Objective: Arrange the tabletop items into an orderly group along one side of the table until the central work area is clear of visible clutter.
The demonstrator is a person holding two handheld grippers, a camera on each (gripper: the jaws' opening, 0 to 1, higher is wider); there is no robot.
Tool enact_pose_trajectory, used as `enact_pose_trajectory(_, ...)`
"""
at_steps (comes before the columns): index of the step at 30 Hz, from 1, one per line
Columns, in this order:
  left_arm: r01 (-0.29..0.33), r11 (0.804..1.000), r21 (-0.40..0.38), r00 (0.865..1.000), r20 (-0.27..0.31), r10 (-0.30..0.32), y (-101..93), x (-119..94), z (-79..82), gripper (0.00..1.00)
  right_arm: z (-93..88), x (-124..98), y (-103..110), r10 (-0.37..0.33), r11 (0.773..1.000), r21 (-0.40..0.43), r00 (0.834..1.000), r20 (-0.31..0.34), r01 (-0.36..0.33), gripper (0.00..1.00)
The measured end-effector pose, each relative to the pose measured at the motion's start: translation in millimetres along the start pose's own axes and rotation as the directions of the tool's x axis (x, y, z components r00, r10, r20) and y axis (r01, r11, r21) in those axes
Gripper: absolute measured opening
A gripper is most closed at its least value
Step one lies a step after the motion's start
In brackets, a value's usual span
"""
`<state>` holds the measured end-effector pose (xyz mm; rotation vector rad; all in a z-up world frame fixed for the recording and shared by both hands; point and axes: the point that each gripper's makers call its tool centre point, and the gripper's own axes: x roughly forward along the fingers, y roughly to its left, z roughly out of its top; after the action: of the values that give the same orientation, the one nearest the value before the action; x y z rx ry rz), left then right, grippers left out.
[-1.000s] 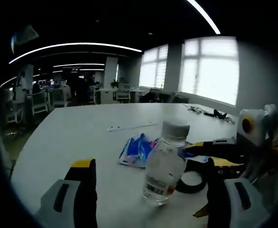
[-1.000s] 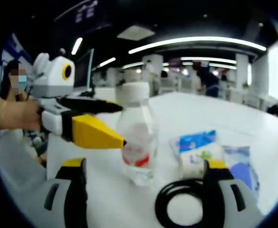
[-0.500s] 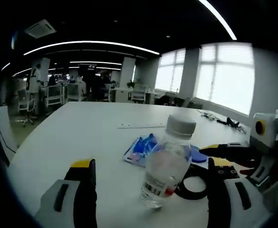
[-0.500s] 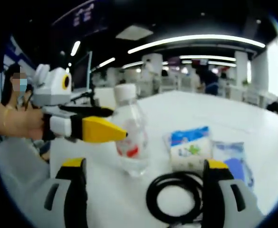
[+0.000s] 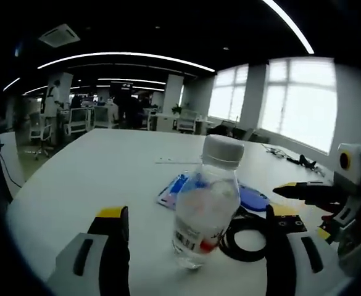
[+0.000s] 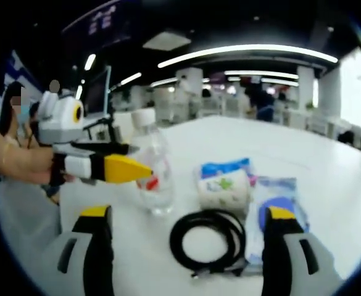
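Left tongs released around bottle, right tongs released; we risk tipping it onto cable.

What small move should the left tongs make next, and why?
Probably ease forward and close on the water bottle. It stands upright between the open left tongs but beyond their tips, ungripped. The black cable coil and packets lie beside it, so a straight approach seems safest.

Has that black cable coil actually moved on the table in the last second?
Cannot tell. In the right gripper view the cable coil sits the same way beside the tissue pack; the whole picture shifted, so the camera moved.
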<state>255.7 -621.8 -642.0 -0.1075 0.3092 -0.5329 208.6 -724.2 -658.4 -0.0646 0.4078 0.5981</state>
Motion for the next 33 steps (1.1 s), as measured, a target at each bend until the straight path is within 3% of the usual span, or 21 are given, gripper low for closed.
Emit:
enact_pose_trajectory(9,-0.043,0.999,0.013,0.999,0.012,0.043,0.4,3.4,-1.9,0.78,-1.4,-8.9,0.5,0.011,1.0,-0.007,1.0,-0.012,-0.011,1.0)
enact_pose_trajectory(20,-0.029,0.999,0.043,1.0,0.0,0.029,-12.3,11.8,-8.6,0.61,-1.4,-19.6,-5.3,0.0,1.0,-0.01,1.0,-0.021,0.0,1.0)
enact_pose_trajectory(28,-0.04,0.997,0.062,0.999,-0.01,0.04,-7.7,15.5,-9.9,0.43,-6.3,-24.3,-8.2,-0.007,1.0,-0.009,0.999,-0.045,0.007,1.0)
enact_pose_trajectory(33,-0.043,0.996,0.079,0.999,-0.005,0.043,-5.7,15.3,-9.9,0.41,-9.3,-26.6,-8.8,-0.008,1.0,0.009,0.999,-0.053,0.008,1.0)
